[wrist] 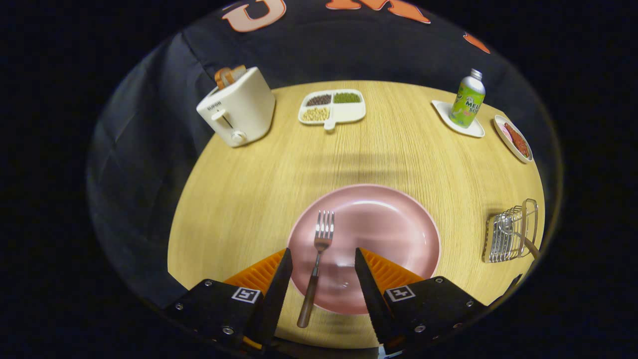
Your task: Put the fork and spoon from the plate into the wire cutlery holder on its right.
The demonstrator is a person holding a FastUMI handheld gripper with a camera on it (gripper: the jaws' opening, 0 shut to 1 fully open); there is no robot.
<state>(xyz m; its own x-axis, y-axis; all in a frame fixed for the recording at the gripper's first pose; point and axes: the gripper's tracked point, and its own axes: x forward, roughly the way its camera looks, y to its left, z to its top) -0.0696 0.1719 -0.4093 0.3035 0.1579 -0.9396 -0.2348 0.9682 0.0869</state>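
Pink plate (379, 219) is seen on the pale wood-grain table (249, 199), near its front edge, with the fork (317, 262) lying across its left part, tines pointing away and brown handle overhanging the near rim. The claw (321, 276) is held wide, nothing gripped; the handle is framed between the two fingers but not touched. A spoon appears to be already standing in the wire cutlery holder (508, 234) toward the table's right edge, though this is hard to confirm. Step in hand is judged to be the fork pickup. For the next move, a descent onto the handle and a squeeze across it are called for, then a carry rightward to the holder, handle likely tipped upright for insertion. Along the far edge are set a white toaster (239, 109), a divided dish of beans (332, 106), a green bottle (467, 99) on a coaster, and a small dish (513, 138). Black cloth is hung behind.
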